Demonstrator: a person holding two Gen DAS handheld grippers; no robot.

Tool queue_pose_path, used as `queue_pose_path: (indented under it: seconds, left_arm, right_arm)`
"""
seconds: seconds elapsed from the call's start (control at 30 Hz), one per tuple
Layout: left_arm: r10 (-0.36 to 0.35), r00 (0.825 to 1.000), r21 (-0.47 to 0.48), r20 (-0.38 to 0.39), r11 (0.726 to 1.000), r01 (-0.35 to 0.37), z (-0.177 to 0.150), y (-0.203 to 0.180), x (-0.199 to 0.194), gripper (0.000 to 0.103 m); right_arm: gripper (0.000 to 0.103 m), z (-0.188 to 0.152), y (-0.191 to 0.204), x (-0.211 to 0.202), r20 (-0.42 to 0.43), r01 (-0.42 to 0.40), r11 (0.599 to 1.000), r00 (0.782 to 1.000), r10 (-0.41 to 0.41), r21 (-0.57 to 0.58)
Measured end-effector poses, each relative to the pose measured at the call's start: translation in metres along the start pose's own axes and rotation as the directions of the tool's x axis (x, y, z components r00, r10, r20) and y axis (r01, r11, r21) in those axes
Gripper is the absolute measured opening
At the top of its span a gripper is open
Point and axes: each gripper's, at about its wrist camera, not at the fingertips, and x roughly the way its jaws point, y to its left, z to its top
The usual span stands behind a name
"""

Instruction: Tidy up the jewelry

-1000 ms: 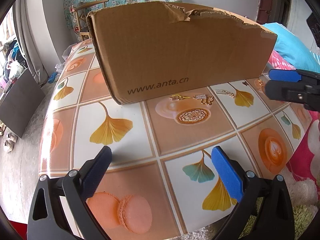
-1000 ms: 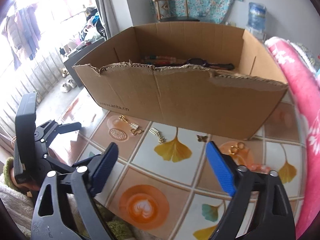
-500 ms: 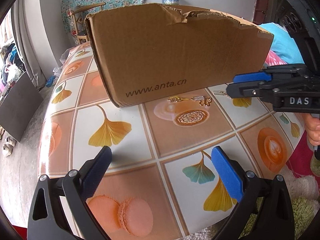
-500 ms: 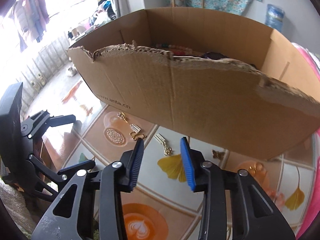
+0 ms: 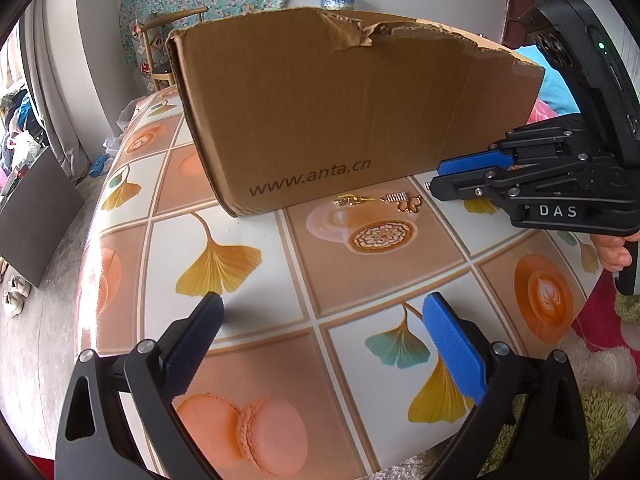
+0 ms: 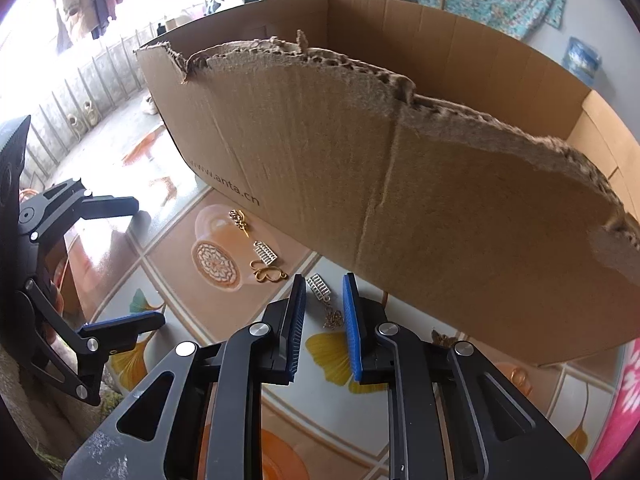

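A torn cardboard box [image 5: 340,120] printed "www.anta.cn" stands on the patterned table; it also fills the right wrist view [image 6: 400,168]. Several small gold and silver jewelry pieces lie along its front wall: a gold twisted piece [image 6: 239,220], a silver grid earring [image 6: 265,253], a gold butterfly piece [image 6: 267,275] and a silver earring with a chain [image 6: 325,296]. My right gripper [image 6: 325,286] is low over the table, its jaws narrowed on either side of the silver chain earring, a gap still showing. It shows from the side in the left wrist view [image 5: 434,182]. My left gripper [image 5: 320,316] is wide open and empty over the near table.
More small gold pieces [image 6: 442,338] lie at the box's right front corner. The table edge [image 5: 92,264] drops off to the left. A pink blanket [image 6: 624,392] and a shaggy rug [image 5: 600,412] lie to the right of the table.
My right gripper has moved forward and down toward the box front and narrowed its jaws around the silver chain earring. The left gripper has hardly moved.
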Motion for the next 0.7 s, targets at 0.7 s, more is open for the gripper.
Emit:
queue_pose_path:
  seconds: [0.7]
  left_arm:
    - [0.008,1.000,-0.007,0.000,1.000,-0.008,0.003,0.002,-0.001,0.097]
  right_arm:
    - [0.005,-0.033,-0.001,-0.022,-0.028,-0.042,0.993,0.999,0.045,0.113]
